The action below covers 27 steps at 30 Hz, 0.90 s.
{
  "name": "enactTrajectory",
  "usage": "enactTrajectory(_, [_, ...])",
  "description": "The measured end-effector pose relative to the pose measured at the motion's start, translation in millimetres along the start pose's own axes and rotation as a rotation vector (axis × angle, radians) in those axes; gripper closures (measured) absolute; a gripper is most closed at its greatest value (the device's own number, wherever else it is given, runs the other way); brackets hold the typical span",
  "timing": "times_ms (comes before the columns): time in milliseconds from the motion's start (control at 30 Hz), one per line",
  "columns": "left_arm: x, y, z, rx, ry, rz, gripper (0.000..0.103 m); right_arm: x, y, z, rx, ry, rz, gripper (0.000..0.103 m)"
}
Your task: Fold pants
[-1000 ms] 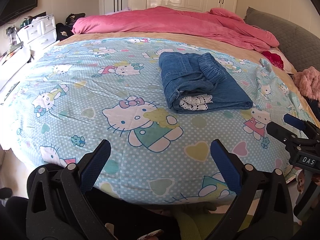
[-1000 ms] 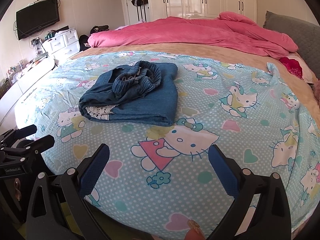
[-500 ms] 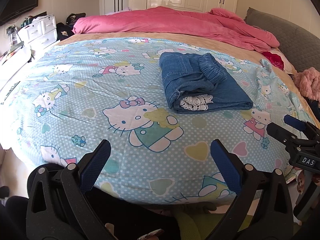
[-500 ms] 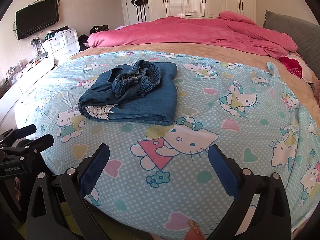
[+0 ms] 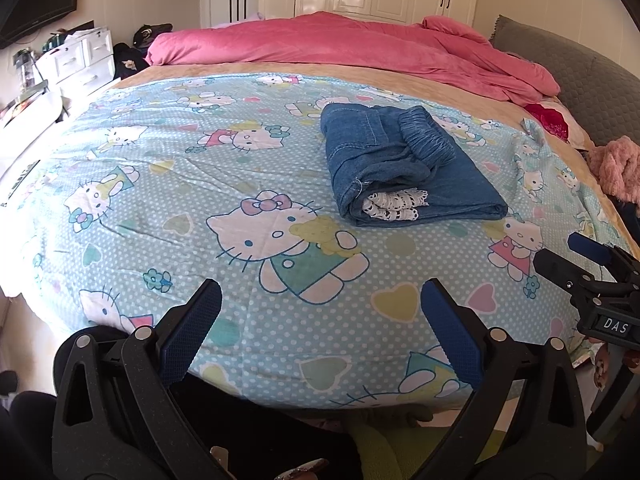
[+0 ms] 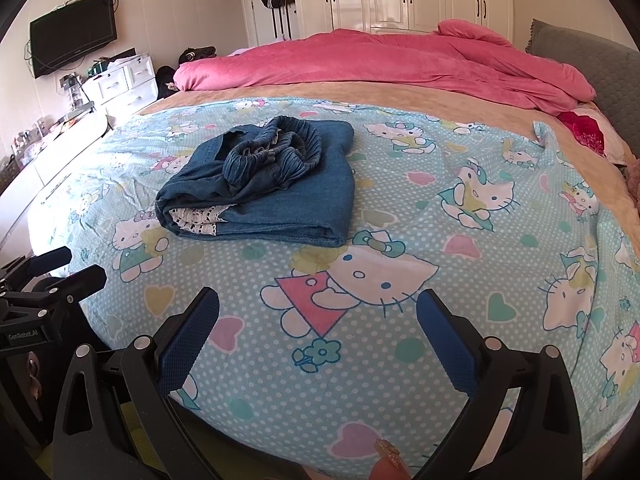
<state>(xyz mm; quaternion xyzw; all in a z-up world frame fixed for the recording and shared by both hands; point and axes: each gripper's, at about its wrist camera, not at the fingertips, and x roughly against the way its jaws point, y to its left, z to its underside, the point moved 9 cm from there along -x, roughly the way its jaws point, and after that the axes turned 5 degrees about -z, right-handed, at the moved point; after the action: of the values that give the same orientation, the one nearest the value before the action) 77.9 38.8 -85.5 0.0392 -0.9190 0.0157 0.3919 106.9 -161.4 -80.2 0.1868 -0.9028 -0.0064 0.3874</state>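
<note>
On the cartoon-cat sheet (image 5: 256,168), toward the pink duvet (image 5: 344,46) side of its middle, the pants (image 5: 400,164) lie as a compact denim bundle, and that bundle is the landmark for everything else. Nothing about it has changed over the last second: same folds, same spot, lace trim showing at the open end nearest the cameras. Left of the bundle and well short of it, the left gripper (image 5: 320,320) hangs with its 2 fingers spread wide, holding nothing. Right of the bundle, the right gripper (image 6: 318,320) is likewise wide apart and empty. Both stay pulled back near the mattress edge. The gathered waistband sits loosely on top, possibly not quite flat. The fold looks finished, with both tools retired.
</note>
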Motion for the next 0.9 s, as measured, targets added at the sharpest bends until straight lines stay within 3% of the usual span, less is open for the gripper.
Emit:
enactTrajectory(667, [-1.3, 2.0, 0.1, 0.012, 0.001, 0.008, 0.009, -2.7, -14.4, 3.6, -0.024, 0.011, 0.036, 0.004])
enactTrajectory(900, [-7.4, 19.5, -4.5, 0.078, 0.015, -0.030, 0.009, -3.2, -42.9, 3.3, -0.067, 0.013, 0.086, 0.004])
